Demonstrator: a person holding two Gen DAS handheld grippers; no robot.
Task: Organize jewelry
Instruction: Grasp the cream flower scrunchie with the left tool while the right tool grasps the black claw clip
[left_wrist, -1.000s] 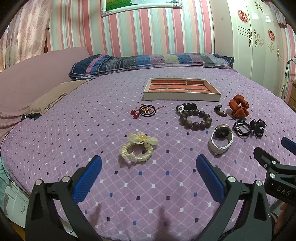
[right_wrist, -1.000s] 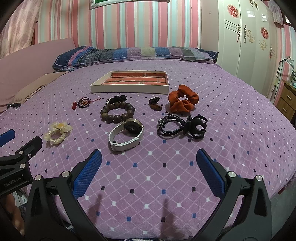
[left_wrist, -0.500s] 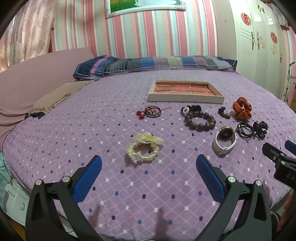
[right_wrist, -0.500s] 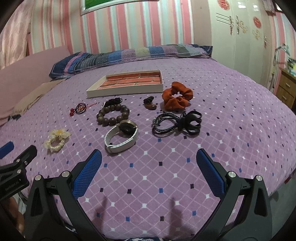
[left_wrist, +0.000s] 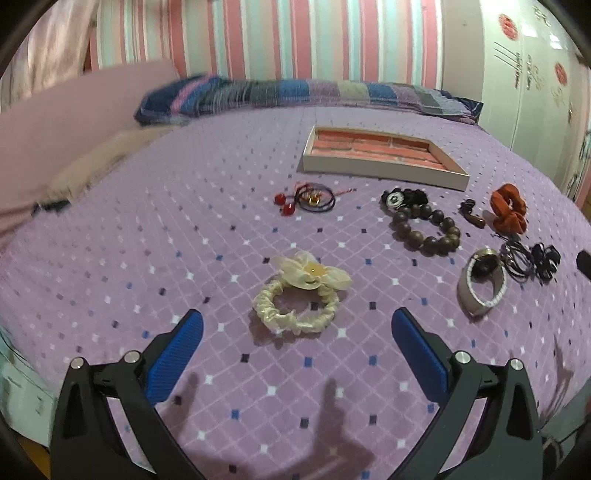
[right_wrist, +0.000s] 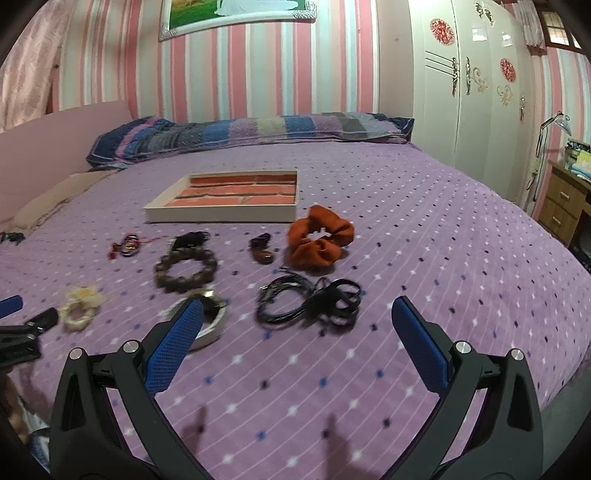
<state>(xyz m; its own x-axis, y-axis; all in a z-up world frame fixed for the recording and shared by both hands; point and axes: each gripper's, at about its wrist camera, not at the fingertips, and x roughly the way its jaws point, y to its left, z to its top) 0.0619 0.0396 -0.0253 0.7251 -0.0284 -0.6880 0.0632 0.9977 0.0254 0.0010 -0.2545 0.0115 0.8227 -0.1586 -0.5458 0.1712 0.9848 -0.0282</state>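
Note:
Jewelry lies on a purple bedspread before a shallow tray with a brick-pattern floor, also in the right wrist view. My left gripper is open and empty just short of a cream scrunchie. My right gripper is open and empty, close above black cords and a black claw clip. A white-strapped watch sits behind its left finger. A brown bead bracelet, an orange scrunchie, a red-bead hair tie and a small brown pendant lie between.
A striped pillow lies at the head of the bed. A white wardrobe and a wooden nightstand stand to the right. The bed edge runs just under both grippers.
Both grippers have moved forward and lower toward the jewelry. The left has closed in on the cream scrunchie, the right on the black cords and watch. Both stay open.

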